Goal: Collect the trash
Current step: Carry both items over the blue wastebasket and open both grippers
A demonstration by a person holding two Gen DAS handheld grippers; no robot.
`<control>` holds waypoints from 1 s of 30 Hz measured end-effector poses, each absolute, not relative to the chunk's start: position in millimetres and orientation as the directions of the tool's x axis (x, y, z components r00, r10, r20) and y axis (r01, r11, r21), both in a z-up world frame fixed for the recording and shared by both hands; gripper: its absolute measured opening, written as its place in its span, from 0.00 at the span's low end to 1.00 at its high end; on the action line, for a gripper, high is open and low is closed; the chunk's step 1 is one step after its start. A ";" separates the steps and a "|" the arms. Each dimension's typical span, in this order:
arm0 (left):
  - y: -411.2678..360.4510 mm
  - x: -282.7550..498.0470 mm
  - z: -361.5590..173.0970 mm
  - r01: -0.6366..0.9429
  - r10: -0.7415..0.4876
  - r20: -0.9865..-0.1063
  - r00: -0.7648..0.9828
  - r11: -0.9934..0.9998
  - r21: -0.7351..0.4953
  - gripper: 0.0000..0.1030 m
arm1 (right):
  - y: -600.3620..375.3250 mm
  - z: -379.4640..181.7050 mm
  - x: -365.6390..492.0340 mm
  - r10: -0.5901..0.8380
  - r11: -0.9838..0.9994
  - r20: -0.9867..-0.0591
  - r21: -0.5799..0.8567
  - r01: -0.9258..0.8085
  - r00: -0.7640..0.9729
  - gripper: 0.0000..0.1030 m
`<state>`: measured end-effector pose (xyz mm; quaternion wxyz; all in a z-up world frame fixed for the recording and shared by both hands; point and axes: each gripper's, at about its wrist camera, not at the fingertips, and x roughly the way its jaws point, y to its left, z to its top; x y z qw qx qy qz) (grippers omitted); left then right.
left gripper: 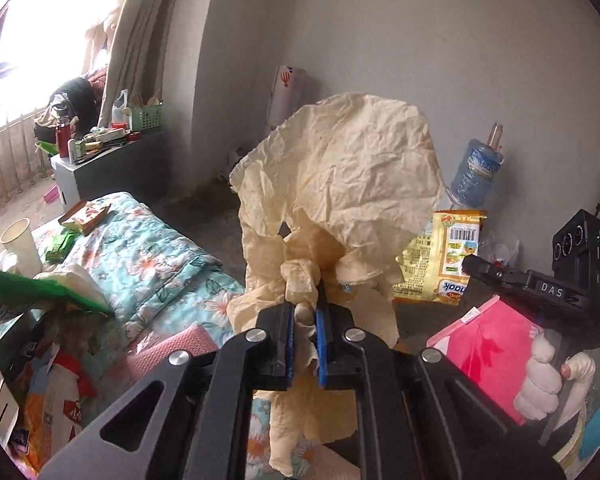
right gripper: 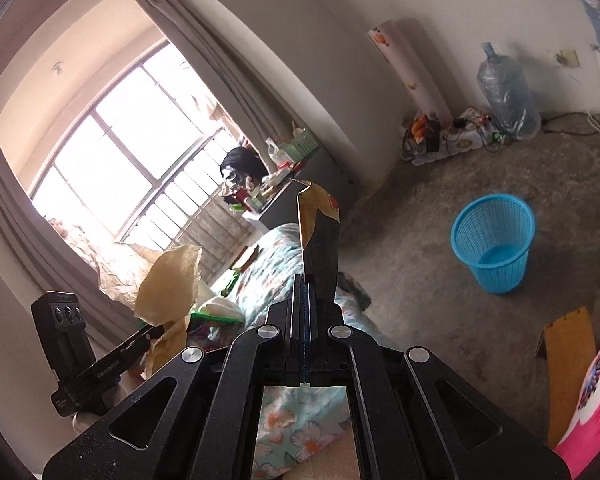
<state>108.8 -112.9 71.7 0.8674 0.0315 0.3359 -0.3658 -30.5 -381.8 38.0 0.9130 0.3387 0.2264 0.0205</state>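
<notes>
My left gripper (left gripper: 305,312) is shut on a crumpled beige paper sheet (left gripper: 340,184), held up above the bed; the paper also shows in the right wrist view (right gripper: 168,280). My right gripper (right gripper: 305,292) is shut on a yellow snack wrapper (right gripper: 318,232), seen edge-on there and as a yellow packet in the left wrist view (left gripper: 444,256). The right gripper (left gripper: 470,265) shows at the right of the left view, beside the paper. A blue mesh waste basket (right gripper: 496,240) stands upright on the concrete floor, to the right of both grippers.
A floral quilt (left gripper: 148,256) covers the bed, with a paper cup (left gripper: 20,240), green wrappers (left gripper: 28,292) and a small box (left gripper: 85,216) on it. A water jug (right gripper: 508,96) and clutter stand by the far wall. A cardboard piece (right gripper: 568,360) lies on the floor.
</notes>
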 end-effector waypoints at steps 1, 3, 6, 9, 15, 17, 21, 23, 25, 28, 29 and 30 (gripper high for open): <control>-134.5 119.0 69.2 0.674 -0.611 -0.635 0.473 0.715 -0.186 0.08 | -391.2 39.3 -31.7 0.144 0.775 -0.400 0.615 0.149 0.905 0.00; -179.6 135.3 61.6 0.702 -0.597 -0.686 0.415 0.690 -0.175 0.08 | -409.1 39.3 -29.8 0.053 0.778 -0.411 0.589 0.220 0.910 0.00; -251.3 160.2 46.3 0.754 -0.540 -0.759 0.364 0.649 -0.100 0.08 | -437.2 25.4 -17.6 -0.031 0.751 -0.437 0.584 0.309 0.899 0.00; -316.5 180.7 15.1 0.797 -0.450 -0.825 0.343 0.604 0.002 0.08 | -463.9 1.1 1.2 -0.080 0.704 -0.477 0.594 0.389 0.875 0.00; -413.5 243.6 -57.4 0.816 -0.322 -0.909 0.266 0.576 0.034 0.08 | -520.5 -61.3 40.2 -0.142 0.626 -0.583 0.573 0.529 0.800 0.00; -437.7 269.2 -79.7 0.804 -0.317 -0.922 0.222 0.594 -0.010 0.09 | -538.0 -88.6 52.2 -0.127 0.595 -0.618 0.578 0.558 0.776 0.00; -482.8 313.9 -121.6 0.772 -0.316 -0.937 0.147 0.629 -0.091 0.10 | -571.5 -143.5 86.1 -0.073 0.537 -0.665 0.602 0.591 0.743 0.00; -501.8 334.5 -141.7 0.753 -0.314 -0.943 0.113 0.646 -0.125 0.10 | -588.6 -167.7 101.1 -0.034 0.504 -0.670 0.629 0.592 0.741 0.00; -518.3 350.1 -161.4 0.734 -0.314 -0.946 0.085 0.661 -0.154 0.10 | -601.6 -190.5 114.9 -0.005 0.477 -0.679 0.644 0.598 0.734 0.00; -537.1 368.2 -187.3 0.712 -0.310 -0.949 0.064 0.680 -0.174 0.10 | -616.3 -218.0 134.5 0.019 0.451 -0.693 0.649 0.613 0.720 0.00; -542.7 373.2 -193.6 0.708 -0.311 -0.948 0.071 0.685 -0.172 0.11 | -617.8 -223.6 140.0 0.020 0.452 -0.702 0.641 0.620 0.712 0.00; -547.8 378.5 -199.1 0.705 -0.313 -0.946 0.083 0.690 -0.166 0.13 | -619.1 -228.8 145.7 0.029 0.453 -0.700 0.645 0.615 0.713 0.00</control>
